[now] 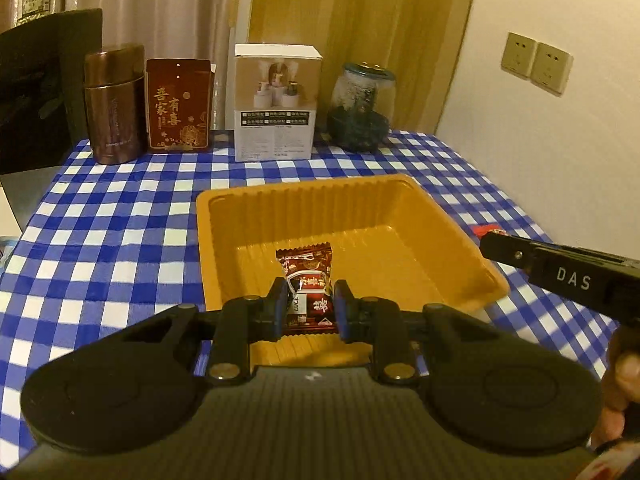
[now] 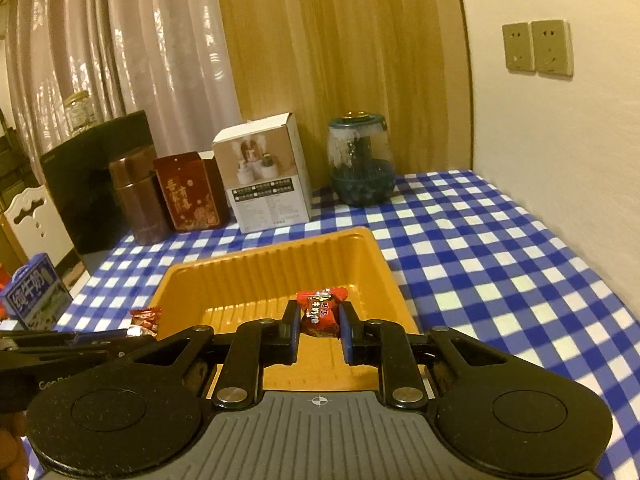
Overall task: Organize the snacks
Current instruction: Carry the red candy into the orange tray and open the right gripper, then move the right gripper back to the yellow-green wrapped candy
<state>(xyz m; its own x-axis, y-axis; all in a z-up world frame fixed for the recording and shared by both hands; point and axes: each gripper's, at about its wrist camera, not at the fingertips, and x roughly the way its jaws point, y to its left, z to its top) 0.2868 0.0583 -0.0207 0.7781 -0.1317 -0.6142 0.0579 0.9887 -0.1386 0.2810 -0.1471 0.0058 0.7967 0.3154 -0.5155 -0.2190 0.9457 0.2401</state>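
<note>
Left wrist view cuts the right claw (image 1: pixel 486 240) off at three o'clock, so only its dark arm and a sliver of red wrapper at its tip show, and the fingers of the person's hand at the lower right edge are blurred. In the right wrist view the left claw (image 2: pixel 134 330) enters from nine o'clock as a dark bar, with the crumpled end of its candy just visible; the print on both wrappers is too small to read. The left claw (image 1: pixel 307 308) is clamped tight on a dark brown candy (image 1: pixel 306 280), held above the near part of the yellow tray (image 1: pixel 224 240). The right claw (image 2: pixel 320 330) is likewise pinched on a red candy (image 2: pixel 322 312), which hangs over the tray's (image 2: pixel 384 272) near right side. The tray's ribbed floor shows bare where the claws do not cover it. At twelve o'clock, along the far edge of the bench (image 1: pixel 120 220), stand a brown canister (image 1: pixel 114 108), a red box with gold characters (image 1: pixel 179 108), a white carton (image 1: pixel 276 108) and a glass jar (image 1: pixel 362 108) holding something dark; what it holds I cannot tell. A blue milk carton (image 2: pixel 34 298) sits at nine o'clock in the right wrist view, partly cut off. The bench wears a blue and white checked cloth; behind it hang pale and yellow curtains, and two wall sockets (image 2: pixel 536 46) sit at two o'clock.
</note>
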